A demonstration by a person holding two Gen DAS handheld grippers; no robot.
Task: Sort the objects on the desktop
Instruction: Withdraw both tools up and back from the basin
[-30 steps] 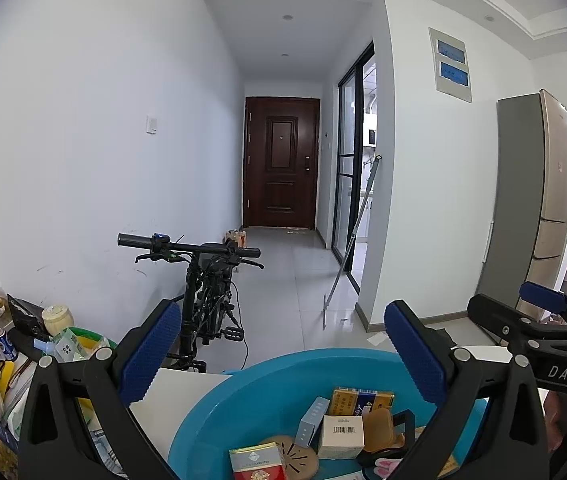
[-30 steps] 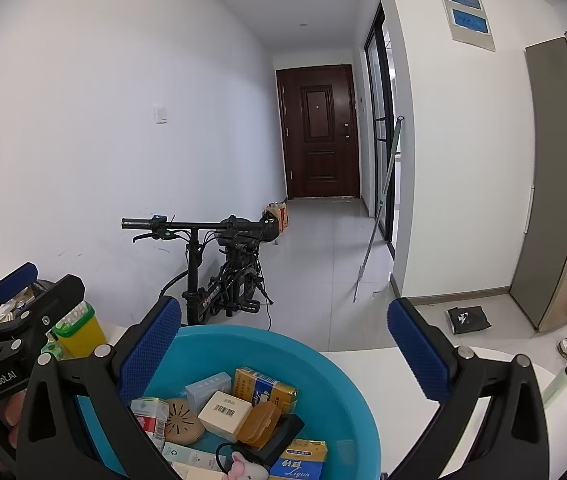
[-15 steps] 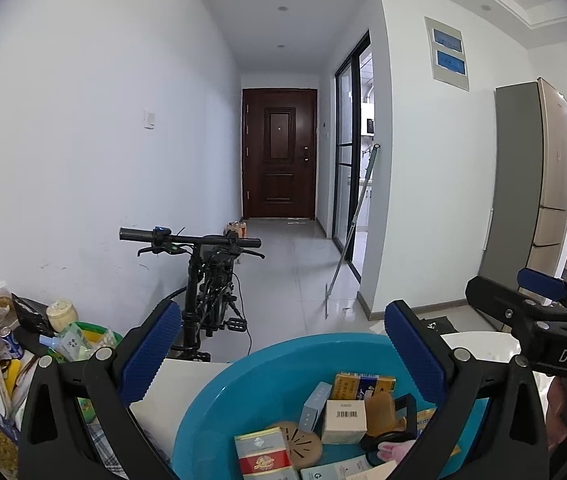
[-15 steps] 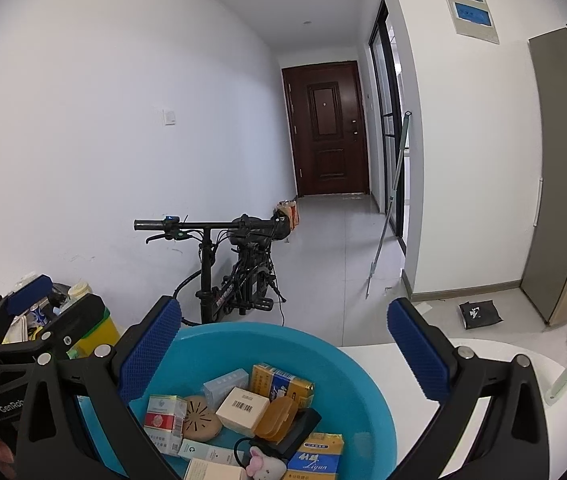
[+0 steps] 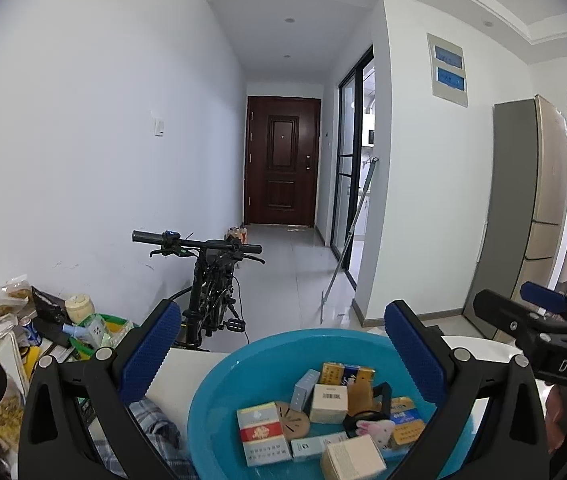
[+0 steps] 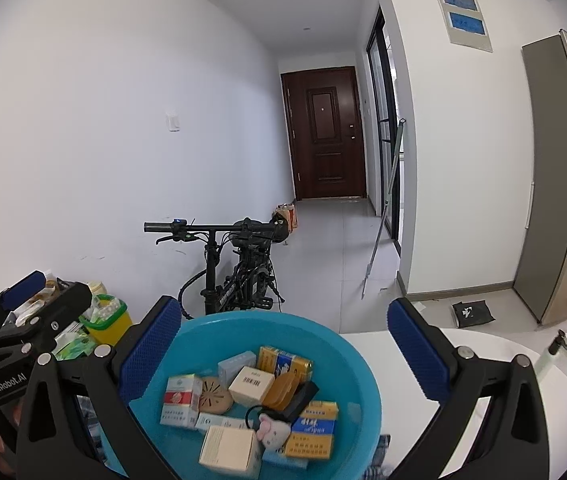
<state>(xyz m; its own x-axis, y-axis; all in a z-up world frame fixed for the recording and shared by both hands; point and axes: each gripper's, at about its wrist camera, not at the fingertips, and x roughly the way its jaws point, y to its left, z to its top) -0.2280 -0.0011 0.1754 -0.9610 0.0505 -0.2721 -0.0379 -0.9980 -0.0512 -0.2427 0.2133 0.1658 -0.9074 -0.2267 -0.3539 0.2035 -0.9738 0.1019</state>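
A blue plastic basin (image 5: 219,376) stands on the white table (image 5: 181,376), holding several small boxes, a round brown disc (image 5: 292,425) and a small pink plush (image 5: 371,429). It also shows in the right wrist view (image 6: 347,356). My left gripper (image 5: 283,354) is open and empty, above the basin's near side. My right gripper (image 6: 285,354) is open and empty, also over the basin. Each gripper shows at the edge of the other's view.
A heap of snack bags, jars and a yellow-green container (image 5: 99,326) lies left of the basin. A checked cloth (image 5: 155,420) lies by the basin. A folding bike (image 5: 213,280) stands behind the table. A fridge (image 5: 531,216) is at right.
Both grippers have tilted down and moved closer over the basin, so more of its contents shows. Both stayed open.
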